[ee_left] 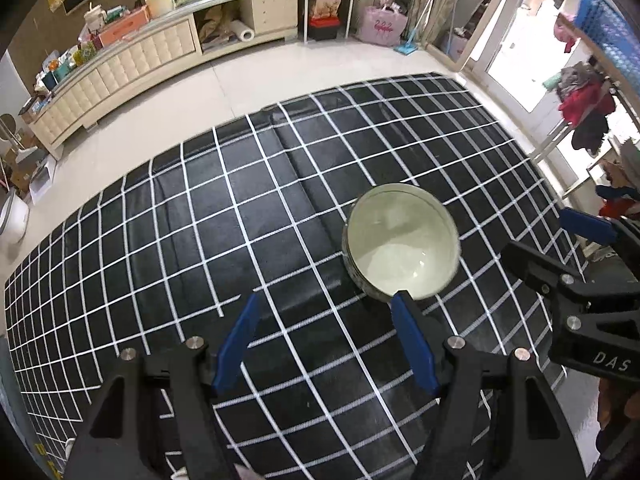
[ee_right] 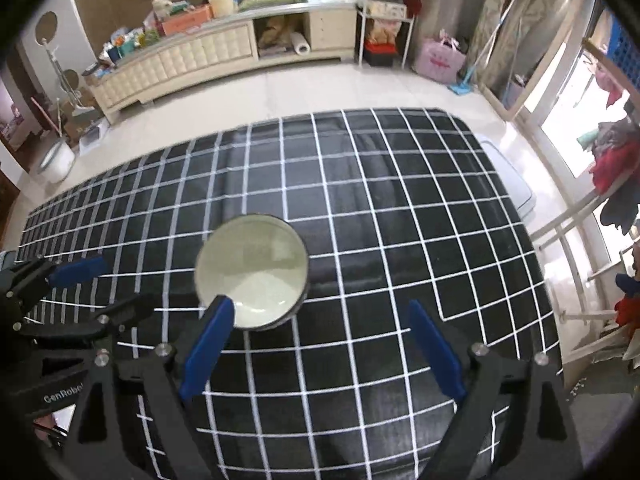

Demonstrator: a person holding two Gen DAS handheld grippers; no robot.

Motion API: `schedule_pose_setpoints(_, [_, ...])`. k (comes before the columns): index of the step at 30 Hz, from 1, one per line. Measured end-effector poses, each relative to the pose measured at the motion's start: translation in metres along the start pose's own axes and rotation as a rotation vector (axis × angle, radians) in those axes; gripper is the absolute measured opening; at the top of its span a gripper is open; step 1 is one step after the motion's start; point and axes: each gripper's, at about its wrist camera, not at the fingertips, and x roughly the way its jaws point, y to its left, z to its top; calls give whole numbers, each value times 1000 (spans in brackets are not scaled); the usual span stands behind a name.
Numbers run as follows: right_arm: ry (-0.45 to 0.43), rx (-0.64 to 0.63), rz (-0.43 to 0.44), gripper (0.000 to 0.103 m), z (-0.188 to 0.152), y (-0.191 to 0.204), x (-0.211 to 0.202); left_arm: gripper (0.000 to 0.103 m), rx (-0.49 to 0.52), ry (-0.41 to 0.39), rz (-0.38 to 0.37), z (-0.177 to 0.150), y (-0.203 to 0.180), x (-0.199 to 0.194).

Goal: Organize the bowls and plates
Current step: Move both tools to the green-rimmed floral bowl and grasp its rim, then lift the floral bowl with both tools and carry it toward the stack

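Looking down from your left gripper (ee_left: pixel 324 312), you see one pale green bowl (ee_left: pixel 400 240) standing upright and empty on the bench, which is covered in a black cloth with a white grid (ee_left: pixel 200 240). The bowl sits at about one o'clock from that gripper's tips, and the tip of its right blue finger (ee_left: pixel 412 344) overlaps the bowl's near rim; whether it touches the rim you cannot tell. Your left jaws stand partly apart with only cloth between them, gripping nothing. From your right gripper (ee_right: pixel 320 312) the same bowl (ee_right: pixel 252 268) lies at about eleven o'clock, with the left blue finger (ee_right: pixel 208 344) crossing its near edge, and again contact is not clear. Your right jaws are spread wide and hold nothing; bare cloth shows between the fingers. Each gripper appears in the other's view: the right one (ee_left: pixel 592 264) at three o'clock in the left view, the left one (ee_right: pixel 68 280) at nine o'clock in the right view, so the bowl lies between the two. Beyond the bench, at twelve o'clock, a long cream cabinet (ee_right: pixel 200 60) runs along the far wall across a pale tiled floor (ee_right: pixel 320 88).
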Motion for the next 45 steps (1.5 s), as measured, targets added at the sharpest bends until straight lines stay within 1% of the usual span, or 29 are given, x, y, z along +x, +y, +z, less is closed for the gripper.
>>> schedule_pose_setpoints(2, [20,-3,-3,91,2,-2,10,67,-18,20,-2,8,3,14])
schedule_pose_setpoints(5, [46,4,4,91,7,-3,26,67,-38,35,19,15,7,30])
schedule_pose_setpoints(10, [91,32,41,91,9,-7,49,67,-55,67,-5,22,13,52])
schedule_pose_setpoints(13, [120,28,29,91,7,-7,62,67,-70,83,-16,23,17,65])
schedule_pose_setpoints(16, [123,26,22,91,6,-7,68,66,-60,101,-4,26,15,78])
schedule_pose_setpoints(18, [131,34,26,91,7,-8,73,64,-37,103,6,27,11,85])
schedule_pose_setpoints(20, [140,42,44,90,7,-9,78,56,-17,108,1,27,8,88])
schedule_pose_setpoints(22, [155,40,54,76,6,-7,85,50,-7,112,-9,27,6,89])
schedule_pose_setpoints(23, [166,43,60,73,6,-9,89,45,0,111,-11,27,4,89])
schedule_pose_setpoints(24, [176,45,69,67,5,-9,92,42,6,110,-21,28,1,89])
schedule_pose_setpoints(25, [187,51,75,60,4,-9,96,35,11,114,-37,27,-1,90])
schedule_pose_setpoints(26, [193,58,83,59,3,-9,96,31,15,117,-48,27,-3,91])
schedule_pose_setpoints(28, [197,79,132,45,2,-9,95,28,26,121,-39,27,-8,92])
schedule_pose_setpoints(29, [194,75,145,41,2,-7,93,23,33,120,-43,28,-12,93])
schedule_pose_setpoints(31, [190,49,148,28,1,-1,89,16,57,117,-62,28,-17,94])
schedule_pose_setpoints(33, [198,47,165,19,1,4,88,14,75,108,-53,29,-22,96])
schedule_pose_setpoints(36, [204,52,145,18,1,7,86,14,121,93,-15,32,-35,101])
schedule_pose_setpoints(39, [179,53,120,17,-2,10,81,13,147,86,6,31,-39,102])
schedule_pose_setpoints(41, [164,42,102,16,-3,11,79,11,145,94,12,29,-38,99])
schedule_pose_setpoints(42, [162,44,104,15,-3,12,76,10,143,101,13,28,-37,98])
schedule_pose_setpoints(45, [158,58,130,15,-4,6,67,10,114,96,-17,24,-28,84])
